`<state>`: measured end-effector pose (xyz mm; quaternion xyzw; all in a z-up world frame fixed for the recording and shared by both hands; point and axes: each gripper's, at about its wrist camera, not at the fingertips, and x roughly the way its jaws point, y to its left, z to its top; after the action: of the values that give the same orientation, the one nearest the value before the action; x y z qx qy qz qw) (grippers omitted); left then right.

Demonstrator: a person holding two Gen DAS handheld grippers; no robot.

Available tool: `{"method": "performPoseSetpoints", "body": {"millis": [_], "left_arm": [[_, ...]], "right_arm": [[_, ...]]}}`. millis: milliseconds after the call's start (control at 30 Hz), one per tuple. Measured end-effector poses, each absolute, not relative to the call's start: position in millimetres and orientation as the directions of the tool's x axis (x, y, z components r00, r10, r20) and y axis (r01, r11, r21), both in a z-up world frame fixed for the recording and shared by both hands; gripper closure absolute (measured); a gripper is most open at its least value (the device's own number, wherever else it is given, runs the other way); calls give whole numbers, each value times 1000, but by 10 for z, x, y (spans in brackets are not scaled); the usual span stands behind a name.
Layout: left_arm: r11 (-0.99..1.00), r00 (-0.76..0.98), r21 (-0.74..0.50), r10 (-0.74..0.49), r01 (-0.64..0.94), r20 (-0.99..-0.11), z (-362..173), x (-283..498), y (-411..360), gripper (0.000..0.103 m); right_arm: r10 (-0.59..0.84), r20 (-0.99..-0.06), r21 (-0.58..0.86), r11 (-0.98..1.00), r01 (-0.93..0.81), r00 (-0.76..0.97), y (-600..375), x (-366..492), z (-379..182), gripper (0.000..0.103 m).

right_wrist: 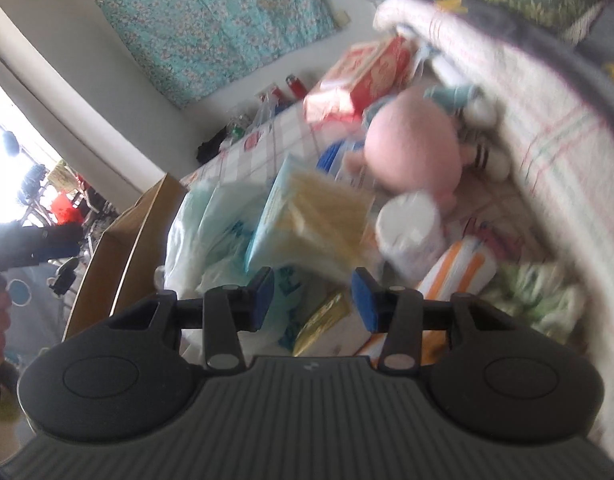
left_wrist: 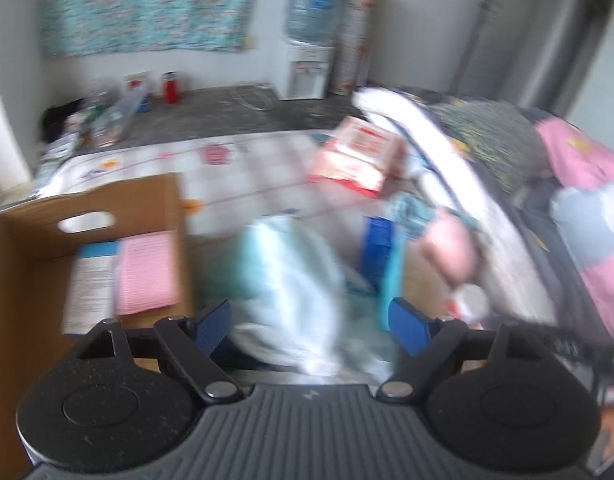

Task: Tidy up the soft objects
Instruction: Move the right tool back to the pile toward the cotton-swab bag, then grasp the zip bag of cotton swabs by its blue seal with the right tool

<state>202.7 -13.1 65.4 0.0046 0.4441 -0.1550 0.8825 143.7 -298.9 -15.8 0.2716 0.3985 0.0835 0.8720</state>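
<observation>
Cardboard box (left_wrist: 35, 248) far left on bed: pink cloth pack (left_wrist: 147, 276) + white leaflet (left_wrist: 93, 288) inside. Left gripper (left_wrist: 309, 322) jaws wide, empty; right gripper (right_wrist: 313, 294) jaws part-open, empty.

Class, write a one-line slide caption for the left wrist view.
Open left tool above a pale plastic bag, beside a cardboard box holding a pink cloth.

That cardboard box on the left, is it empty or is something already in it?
Not empty. The open-topped cardboard box holds a pink cloth-like pad lying flat beside a white and blue printed pack; much of its floor is still bare.
</observation>
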Motion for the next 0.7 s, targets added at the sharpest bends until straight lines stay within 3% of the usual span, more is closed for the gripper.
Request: {"method": "performPoseSetpoints", "body": {"millis": [167, 300, 400, 500, 700], "left_arm": [[911, 520, -140, -341, 387, -783, 291, 1875, -740, 26], [898, 556, -80, -336, 433, -761, 90, 1760, -1034, 37], [896, 538, -53, -312, 441, -783, -102, 1783, -1171, 51], [895, 479, -116, -335, 430, -811, -278, 1856, -1217, 62], [900, 441, -183, -361, 395, -822, -472, 2006, -1277, 62]], "right_arm": [[375, -615, 528, 849, 10, 694, -3262, 1786, -36, 60], [538, -634, 569, 811, -135, 556, -3290, 2273, -118, 47], [595, -647, 587, 788, -187, 477, -3230, 2579, -204, 45], [641, -659, 599, 764, -241, 393, -3127, 2821, -303, 42], [647, -681, 596, 762, -254, 343, -2984, 3178, -486, 32]]}}
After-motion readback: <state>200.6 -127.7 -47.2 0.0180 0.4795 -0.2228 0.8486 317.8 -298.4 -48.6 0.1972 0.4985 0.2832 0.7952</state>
